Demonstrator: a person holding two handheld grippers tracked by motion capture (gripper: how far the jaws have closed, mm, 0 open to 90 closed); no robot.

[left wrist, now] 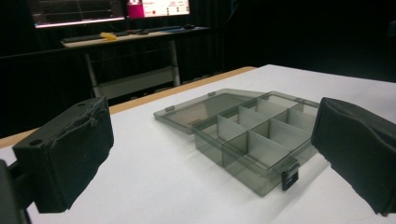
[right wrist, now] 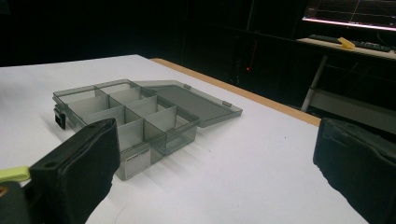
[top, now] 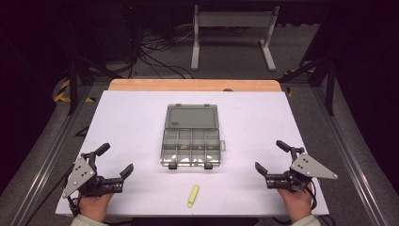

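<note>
A smoky grey compartment box (top: 191, 147) lies open in the middle of the white table (top: 263, 117), its lid (top: 192, 116) flat behind it and its several compartments bare. A yellow-green stick (top: 193, 196) lies near the front edge, apart from the box. My left gripper (top: 116, 159) rests open at the front left, held by a hand. My right gripper (top: 269, 155) stands open at the front right. The left gripper view looks between open black jaws at the box (left wrist: 257, 135). In the right gripper view the box (right wrist: 126, 112) and the stick's end (right wrist: 11, 174) appear.
A wooden strip (top: 195, 84) borders the table's far edge. Beyond it on the floor are a white metal frame (top: 230, 21) and loose cables (top: 155, 47). Black rails run along both table sides. A desk with lit monitors (left wrist: 107, 11) stands far off.
</note>
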